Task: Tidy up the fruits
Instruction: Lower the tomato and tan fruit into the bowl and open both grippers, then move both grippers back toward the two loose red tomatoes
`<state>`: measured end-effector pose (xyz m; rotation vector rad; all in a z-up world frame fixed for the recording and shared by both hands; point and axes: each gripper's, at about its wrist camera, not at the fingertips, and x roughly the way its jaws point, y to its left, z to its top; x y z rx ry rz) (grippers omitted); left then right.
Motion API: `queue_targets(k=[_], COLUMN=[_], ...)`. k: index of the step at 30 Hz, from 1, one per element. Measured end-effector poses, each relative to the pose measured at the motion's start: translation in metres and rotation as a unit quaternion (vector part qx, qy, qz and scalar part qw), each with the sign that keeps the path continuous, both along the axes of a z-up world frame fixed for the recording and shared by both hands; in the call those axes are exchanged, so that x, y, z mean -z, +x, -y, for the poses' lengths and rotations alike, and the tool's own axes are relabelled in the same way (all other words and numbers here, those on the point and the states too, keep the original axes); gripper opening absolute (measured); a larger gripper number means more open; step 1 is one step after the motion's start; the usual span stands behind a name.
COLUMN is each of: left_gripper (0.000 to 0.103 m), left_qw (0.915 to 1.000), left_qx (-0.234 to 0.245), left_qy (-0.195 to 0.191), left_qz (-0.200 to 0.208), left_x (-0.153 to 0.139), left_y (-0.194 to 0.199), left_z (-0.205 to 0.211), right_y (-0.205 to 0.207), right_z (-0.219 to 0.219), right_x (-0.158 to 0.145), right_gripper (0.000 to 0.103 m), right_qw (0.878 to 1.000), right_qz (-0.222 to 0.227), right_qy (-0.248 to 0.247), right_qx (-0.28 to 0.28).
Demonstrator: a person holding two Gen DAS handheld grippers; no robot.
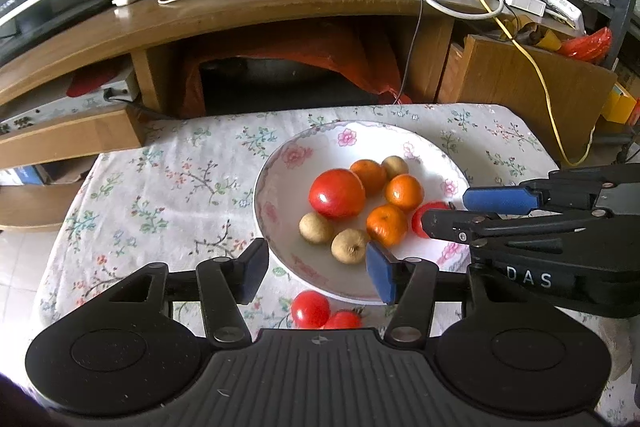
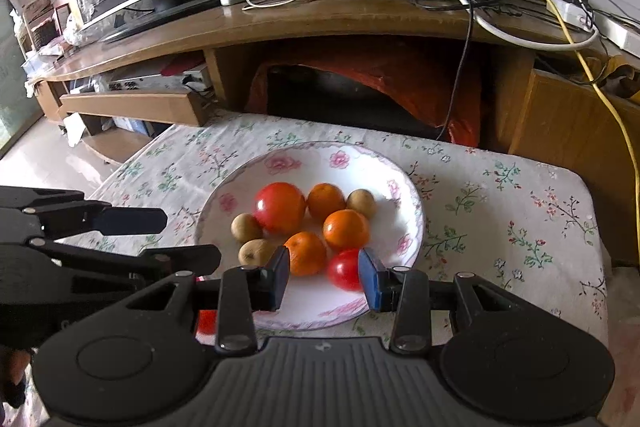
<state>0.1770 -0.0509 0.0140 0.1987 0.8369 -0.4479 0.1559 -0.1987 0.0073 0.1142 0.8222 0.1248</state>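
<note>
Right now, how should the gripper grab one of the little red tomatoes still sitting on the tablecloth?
Grip the small tomato across its round middle, coming from above with the left gripper, which is open nearby. It lies beside the plate, touching a second tomato, so put the fingers on its free sides.

My left camera looks forward over the plate [image 1: 280, 163] from its near-left edge; my right camera looks from its near-right side. Both sit close, facing the wooden stand [image 2: 320, 19], sharing plate and tablecloth [image 1: 160, 187].
</note>
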Motion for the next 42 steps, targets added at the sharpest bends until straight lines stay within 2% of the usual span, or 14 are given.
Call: queue_targets(k=[10, 18, 32, 34, 36, 42], left_gripper=[0.062, 0.062, 0.064, 0.064, 0.064, 0.064], left_qw=[0.9996, 0.9989, 0.9986, 0.9986, 0.9986, 0.9989], left_qx=[-0.019, -0.037, -0.032, -0.032, -0.031, -0.018], left_qy=[-0.017, -0.009, -0.03, -0.03, -0.029, -0.018], left_qz=[-0.015, -0.026, -0.028, -0.03, -0.032, -0.038], left_x=[-0.006, -0.001, -0.003, -0.002, -0.001, 0.007], left_y=[-0.015, -0.024, -0.024, -0.023, -0.022, -0.022], left_z=[-0.034, -0.059, -0.072, -0.071, -0.071, -0.062], right_y=[-0.028, -0.034, -0.004, -0.002, -0.002, -0.017], right_z=[-0.025, -0.057, -0.077, -0.077, -0.078, -0.067], right_x=[-0.005, 0.019, 0.05, 0.05, 0.05, 0.047], right_gripper=[0.039, 0.039, 0.039, 0.038, 0.031, 0.03], right_qw=[0.999, 0.995, 0.995, 0.994, 0.994, 0.994], right_qz=[-0.002, -0.025, -0.02, -0.021, -0.026, -0.044], right_qy=[0.004, -0.007, -0.003, 0.001, -0.001, -0.01], right_qx=[-0.047, -0.093, -0.1, -0.103, -0.104, -0.103])
